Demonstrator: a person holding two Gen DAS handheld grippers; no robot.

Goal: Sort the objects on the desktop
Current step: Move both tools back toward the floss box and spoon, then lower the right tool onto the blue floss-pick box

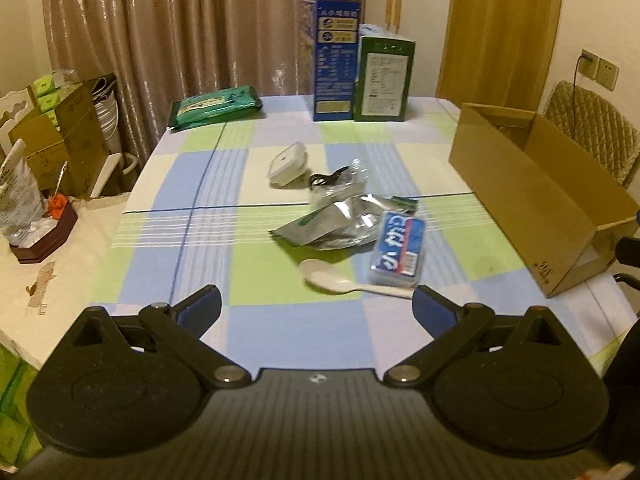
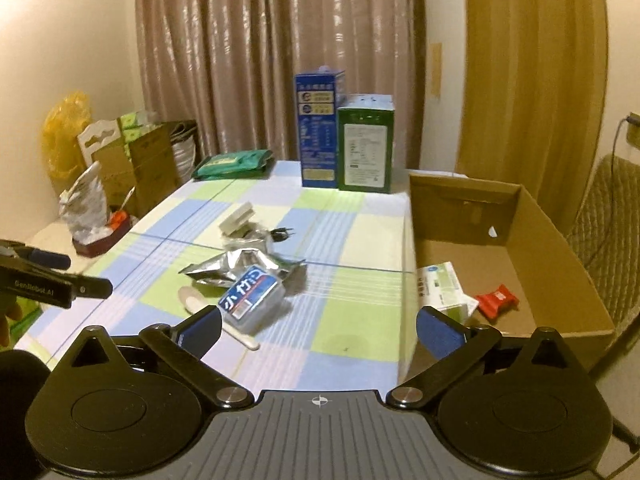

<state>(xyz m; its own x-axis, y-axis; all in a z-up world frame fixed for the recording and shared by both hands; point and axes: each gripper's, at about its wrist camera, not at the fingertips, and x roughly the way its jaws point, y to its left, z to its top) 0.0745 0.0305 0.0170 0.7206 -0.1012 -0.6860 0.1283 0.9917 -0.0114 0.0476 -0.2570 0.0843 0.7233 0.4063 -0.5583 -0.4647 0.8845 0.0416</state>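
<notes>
On the checked tablecloth [image 1: 192, 208] lie a blue-labelled clear box [image 1: 398, 252] [image 2: 252, 294], a white spoon [image 1: 340, 282] [image 2: 192, 300], crumpled silver pouches [image 1: 332, 224] [image 2: 236, 266], a small white lidded container [image 1: 288, 162] [image 2: 238, 220] and a black cable [image 1: 326, 178] [image 2: 282, 233]. My left gripper [image 1: 318, 310] hovers open just short of the spoon, nothing between its fingers. My right gripper [image 2: 318, 330] is open and empty, its left finger [image 2: 200, 330] near the blue-labelled box, its right finger over the cardboard box [image 2: 560, 248]. That box holds a red packet [image 2: 498, 300] and a white-green carton [image 2: 444, 286].
A tall blue carton [image 1: 334, 60] [image 2: 318, 132] and a green carton [image 1: 382, 80] [image 2: 364, 150] stand at the table's far edge, a green wipes pack [image 1: 218, 106] [image 2: 234, 164] at the far left. Boxes and bags crowd the left side. A padded chair [image 1: 592, 128] stands behind the cardboard box [image 1: 540, 200].
</notes>
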